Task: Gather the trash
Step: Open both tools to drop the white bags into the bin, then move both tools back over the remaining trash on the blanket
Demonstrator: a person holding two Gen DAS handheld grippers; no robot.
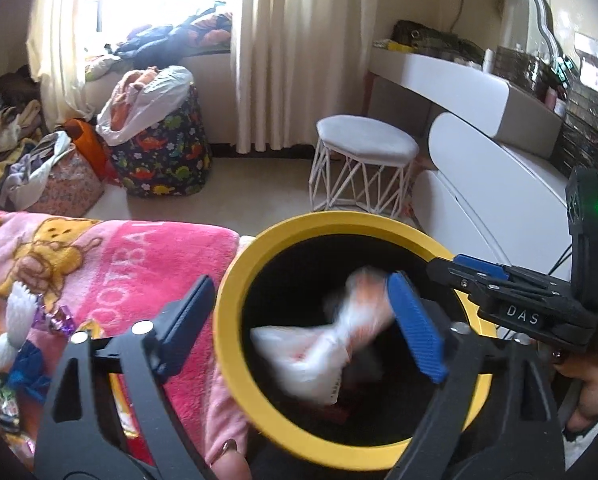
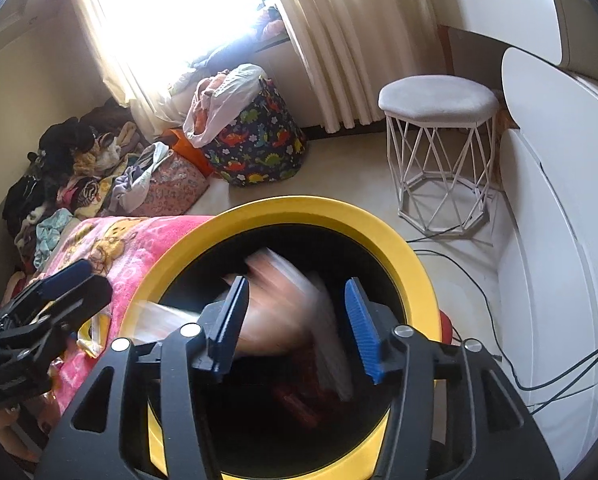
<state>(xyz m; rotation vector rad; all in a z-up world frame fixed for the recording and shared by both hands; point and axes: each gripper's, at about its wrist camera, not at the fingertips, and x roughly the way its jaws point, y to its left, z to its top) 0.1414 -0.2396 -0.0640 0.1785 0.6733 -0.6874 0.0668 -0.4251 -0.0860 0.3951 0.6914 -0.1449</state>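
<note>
A pink blanket [image 1: 111, 264] covers the bed, with small wrappers [image 1: 59, 320] lying on it.

bin [image 1: 235, 280]: matt yellow plastic | blanket [image 1: 111, 256]: fluffy pink cloth | stool [image 1: 363, 140]: white wire

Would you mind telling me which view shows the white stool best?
The right wrist view: the stool appears whole and large, seat and wire frame clear of obstruction. In the left wrist view the stool is smaller, its base partly cut by the bin rim.

The room is lit by daylight from the window [image 2: 179, 12], which is blown out to white glare. Strong fisheye bending and dark vignetting are noted at the edges. The wrappers [image 1: 331, 340] are smeared by motion blur.
</note>
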